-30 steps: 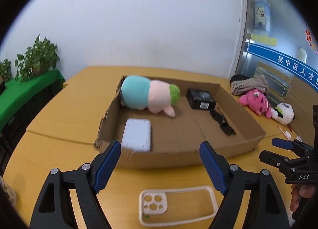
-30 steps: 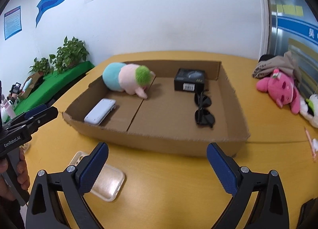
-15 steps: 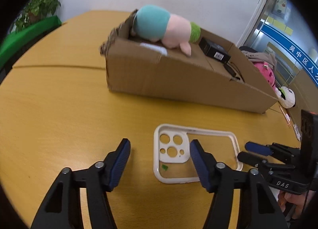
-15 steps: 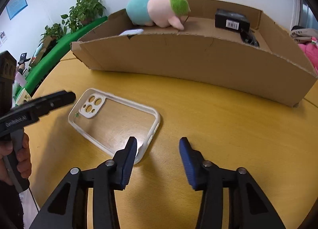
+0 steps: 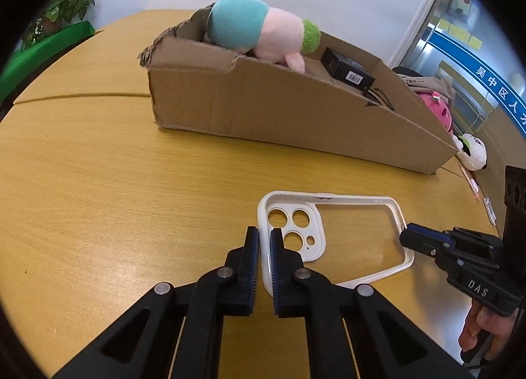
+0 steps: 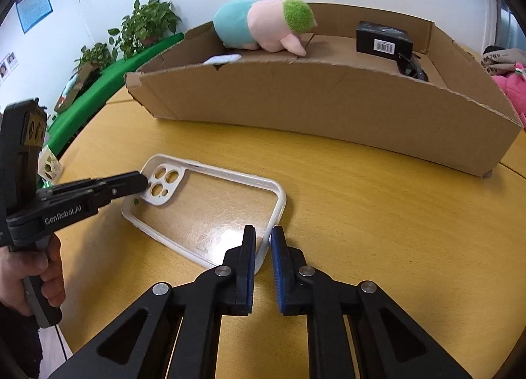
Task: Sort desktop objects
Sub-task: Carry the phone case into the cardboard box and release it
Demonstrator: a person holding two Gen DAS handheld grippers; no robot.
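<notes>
We see a clear phone case (image 5: 332,241) with a white rim and a white camera block with round holes, lying flat and open side up on the yellow table (image 5: 98,181), just in front of the cardboard box (image 5: 296,109). The box is a shallow brown tray with torn edges. In it lie a plush toy (image 6: 263,24) in teal, pink and green at the left end, a white slab (image 6: 223,59) near it, a small black box (image 6: 383,38) with a barcode label, and dark sunglasses (image 6: 411,66) beside that.
</notes>
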